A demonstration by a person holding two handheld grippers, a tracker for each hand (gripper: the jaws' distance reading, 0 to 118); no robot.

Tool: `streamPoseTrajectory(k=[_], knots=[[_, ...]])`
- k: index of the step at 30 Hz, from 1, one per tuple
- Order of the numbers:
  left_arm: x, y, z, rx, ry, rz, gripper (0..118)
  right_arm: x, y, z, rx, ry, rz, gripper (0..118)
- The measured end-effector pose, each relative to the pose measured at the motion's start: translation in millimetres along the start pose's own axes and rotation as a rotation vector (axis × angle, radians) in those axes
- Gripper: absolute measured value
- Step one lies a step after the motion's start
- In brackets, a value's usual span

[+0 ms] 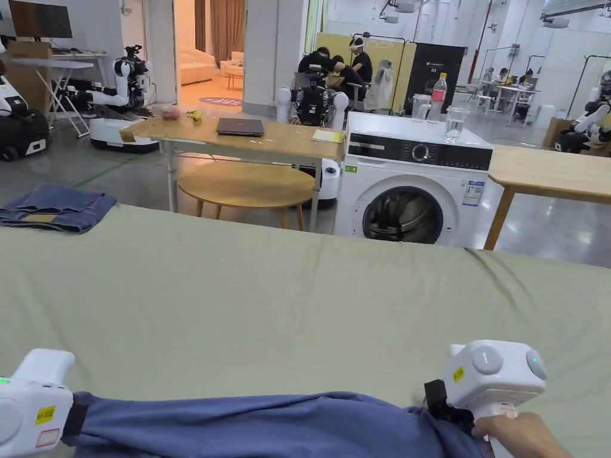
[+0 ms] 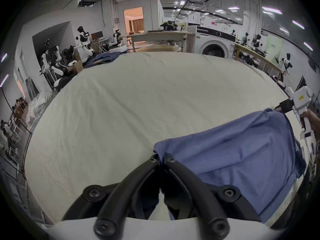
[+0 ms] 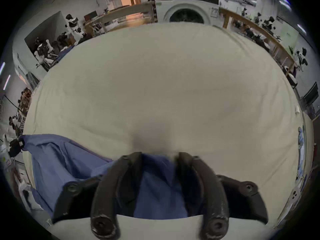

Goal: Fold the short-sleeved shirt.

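A blue short-sleeved shirt (image 1: 268, 423) hangs stretched along the near edge of the pale green covered table (image 1: 298, 298), between my two grippers. My left gripper (image 1: 74, 417) is at the shirt's left end. In the left gripper view its jaws (image 2: 161, 159) meet on the shirt's edge (image 2: 233, 157). My right gripper (image 1: 438, 405), held by a hand, is at the shirt's right end. In the right gripper view, which is blurred, its jaws (image 3: 160, 157) stand apart with blue cloth (image 3: 155, 183) lying between them. The left gripper view has the right gripper (image 2: 280, 107) at the shirt's far corner.
Folded blue denim (image 1: 56, 207) lies on the table's far left corner. Beyond the far edge stand a washing machine (image 1: 412, 185), a round wooden table (image 1: 247, 185) and wooden tables (image 1: 549, 173). Robots and seated people are farther back.
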State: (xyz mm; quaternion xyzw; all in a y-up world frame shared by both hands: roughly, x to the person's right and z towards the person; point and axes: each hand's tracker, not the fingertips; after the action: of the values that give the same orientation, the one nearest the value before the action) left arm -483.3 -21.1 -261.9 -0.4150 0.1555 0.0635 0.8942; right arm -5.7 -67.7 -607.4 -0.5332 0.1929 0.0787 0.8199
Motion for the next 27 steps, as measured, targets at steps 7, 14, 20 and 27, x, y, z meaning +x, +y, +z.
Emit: streamPoseTrajectory(k=[7,14,20,27], knots=[[1.0,4.0,9.4,0.012,-0.013,0.008,0,-1.3,-11.3,30.0,0.141,-0.02,0.034,2],[-2.5,32.2,43.7,0.096,-0.043,0.03,0,11.9,-14.0,125.8,0.383,-0.067,0.021,1],[3.8,67.8,95.0,0.203,-0.045,0.002,0,17.8,-18.9,211.5,0.53,-0.097,0.043,1],[2.0,125.1,160.6,0.335,-0.064,0.009,0,11.6,-25.1,307.3,0.742,-0.151,0.017,1]])
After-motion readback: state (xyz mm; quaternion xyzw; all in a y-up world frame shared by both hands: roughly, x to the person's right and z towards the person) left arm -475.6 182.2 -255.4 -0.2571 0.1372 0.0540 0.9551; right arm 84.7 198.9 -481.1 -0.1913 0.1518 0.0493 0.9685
